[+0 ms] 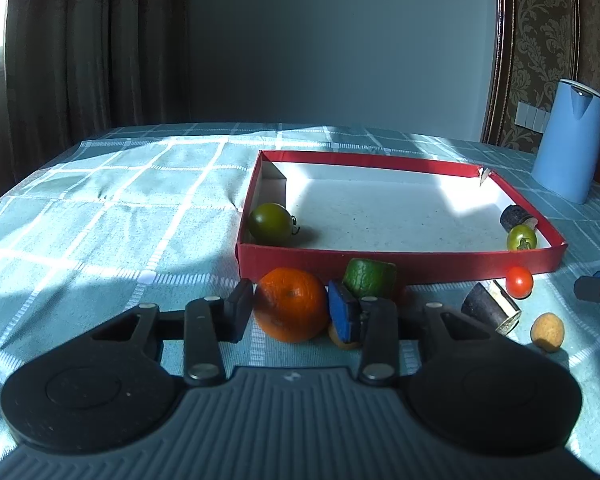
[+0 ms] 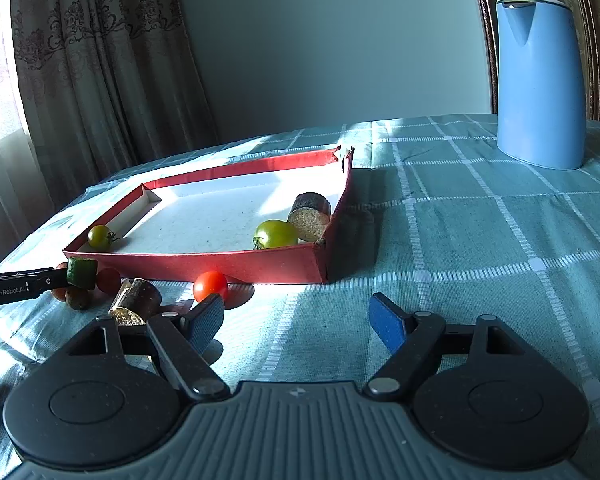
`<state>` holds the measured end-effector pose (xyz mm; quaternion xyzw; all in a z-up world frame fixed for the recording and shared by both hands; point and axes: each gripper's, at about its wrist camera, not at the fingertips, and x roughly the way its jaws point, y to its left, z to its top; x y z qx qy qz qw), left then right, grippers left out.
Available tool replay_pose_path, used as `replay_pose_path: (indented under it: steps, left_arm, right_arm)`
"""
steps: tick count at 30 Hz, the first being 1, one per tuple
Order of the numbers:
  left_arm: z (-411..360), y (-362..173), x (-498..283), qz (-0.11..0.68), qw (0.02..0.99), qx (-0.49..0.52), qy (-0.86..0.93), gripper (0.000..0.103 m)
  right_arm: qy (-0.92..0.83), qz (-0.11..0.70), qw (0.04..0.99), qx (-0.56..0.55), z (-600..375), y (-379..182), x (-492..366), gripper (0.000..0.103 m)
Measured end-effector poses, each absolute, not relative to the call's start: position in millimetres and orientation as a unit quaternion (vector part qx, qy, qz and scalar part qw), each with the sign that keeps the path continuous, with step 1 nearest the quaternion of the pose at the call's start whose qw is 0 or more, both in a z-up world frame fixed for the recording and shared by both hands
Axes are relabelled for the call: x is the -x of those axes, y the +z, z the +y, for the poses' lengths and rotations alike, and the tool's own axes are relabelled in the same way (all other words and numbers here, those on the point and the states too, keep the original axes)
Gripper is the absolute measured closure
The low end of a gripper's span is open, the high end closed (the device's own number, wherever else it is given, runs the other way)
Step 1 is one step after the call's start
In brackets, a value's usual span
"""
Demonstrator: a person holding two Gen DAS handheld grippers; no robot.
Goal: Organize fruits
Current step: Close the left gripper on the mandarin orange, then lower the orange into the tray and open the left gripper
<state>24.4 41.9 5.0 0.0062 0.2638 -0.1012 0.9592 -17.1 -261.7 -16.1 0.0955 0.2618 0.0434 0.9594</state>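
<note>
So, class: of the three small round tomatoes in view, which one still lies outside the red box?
The red tomato, on the cloth before the red box; both green tomatoes sit inside.

We see a table (image 2: 480, 240) under a teal checked tablecloth (image 1: 100, 200), crossed by bright sunlight and shadow. Behind it stands a plain grey-blue wall (image 1: 340, 40), brown patterned curtains (image 2: 100, 60) on the left, ornate damask wallpaper (image 1: 540, 40) and a switch panel (image 1: 534, 115) on the right.
</note>
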Motion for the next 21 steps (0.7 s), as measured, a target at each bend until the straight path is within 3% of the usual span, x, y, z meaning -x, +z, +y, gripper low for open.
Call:
replay_pose_path:
  steps: [14, 21]
  left_arm:
    - [22, 54, -16, 0.188, 0.98, -0.014, -0.06, 0.066]
    - [-8, 45, -50, 0.224, 0.974, -0.023, -0.039, 0.066]
  right_arm:
    - [0.045, 0.265, 0.959, -0.094, -261, -17, 16, 0.023]
    - [0.045, 0.267, 0.958, -0.094, -260, -18, 16, 0.023]
